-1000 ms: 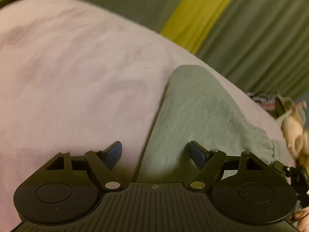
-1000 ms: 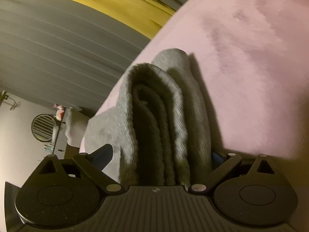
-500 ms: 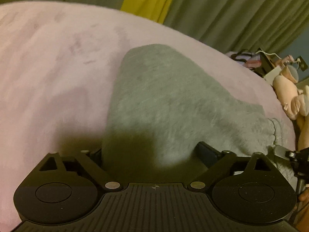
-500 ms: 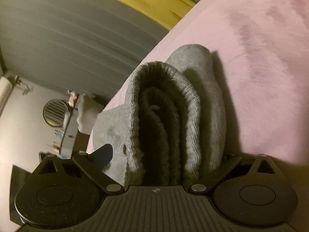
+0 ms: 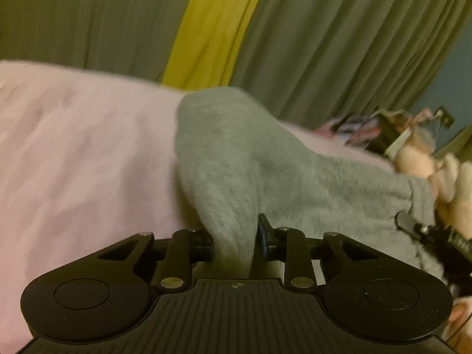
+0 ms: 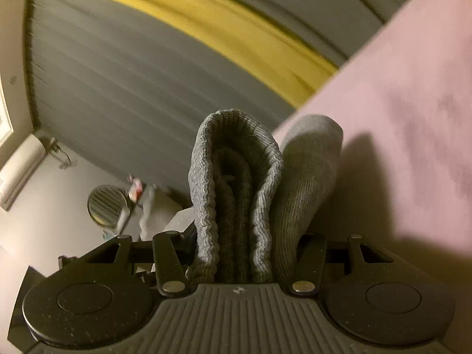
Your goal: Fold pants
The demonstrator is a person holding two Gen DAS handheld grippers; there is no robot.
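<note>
Fingers (image 5: pixel 267 237) pinch blurred grey pants (image 5: pixel 250 171).

A bed with a pale pink cover (image 5: pixel 82 153) carries everything; the cover looks soft, with faint darker mottling across it; grey pants (image 5: pixel 265 162) lie directly on it, folded into a thick bundle whose ribbed band (image 6: pixel 236 177) is raised off the cover; at the bed's far edge sits a blurred heap of small things (image 5: pixel 362 131), too smeared to name.
</note>
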